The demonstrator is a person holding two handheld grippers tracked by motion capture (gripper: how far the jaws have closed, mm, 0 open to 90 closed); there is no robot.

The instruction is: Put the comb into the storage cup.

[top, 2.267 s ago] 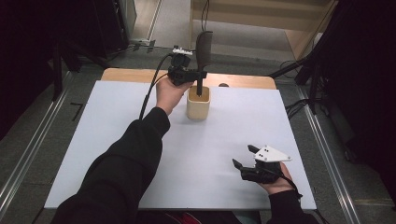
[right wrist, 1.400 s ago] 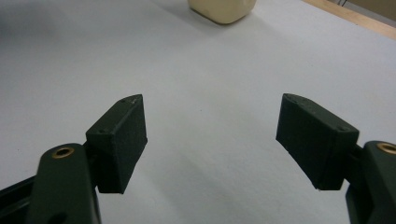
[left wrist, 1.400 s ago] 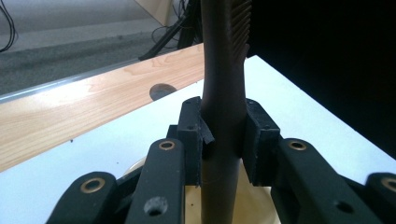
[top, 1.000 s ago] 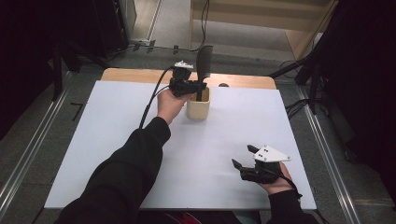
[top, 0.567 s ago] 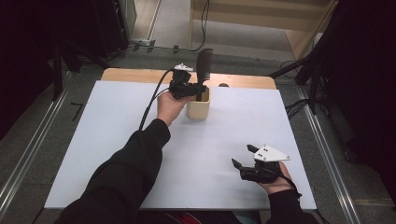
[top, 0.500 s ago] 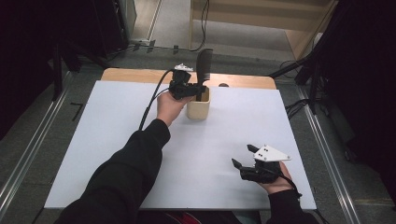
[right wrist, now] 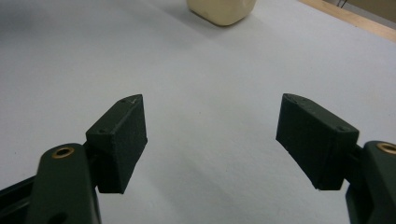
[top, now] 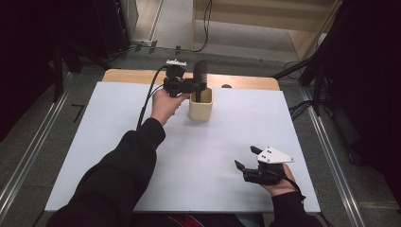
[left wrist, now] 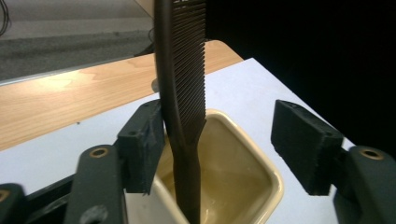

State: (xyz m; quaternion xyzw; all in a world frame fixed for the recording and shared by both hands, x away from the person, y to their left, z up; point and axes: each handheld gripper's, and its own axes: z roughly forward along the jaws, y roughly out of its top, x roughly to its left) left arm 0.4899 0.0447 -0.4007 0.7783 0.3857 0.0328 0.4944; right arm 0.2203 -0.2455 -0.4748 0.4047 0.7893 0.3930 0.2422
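Comb (left wrist: 182,93) standing in cup (left wrist: 224,186)
Left gripper (left wrist: 219,144) gaping wide, gripping nothing, likely needing to back away; right gripper (right wrist: 224,140) idling, spread, empty.

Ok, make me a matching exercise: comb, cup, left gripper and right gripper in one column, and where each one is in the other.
1 comb
2 cup
3 left gripper
4 right gripper

a open, low over the near right of the table
b upright in the cup
c open, jaws either side of the comb
d far side of the table

Pairs: 1-b, 2-d, 3-c, 4-a
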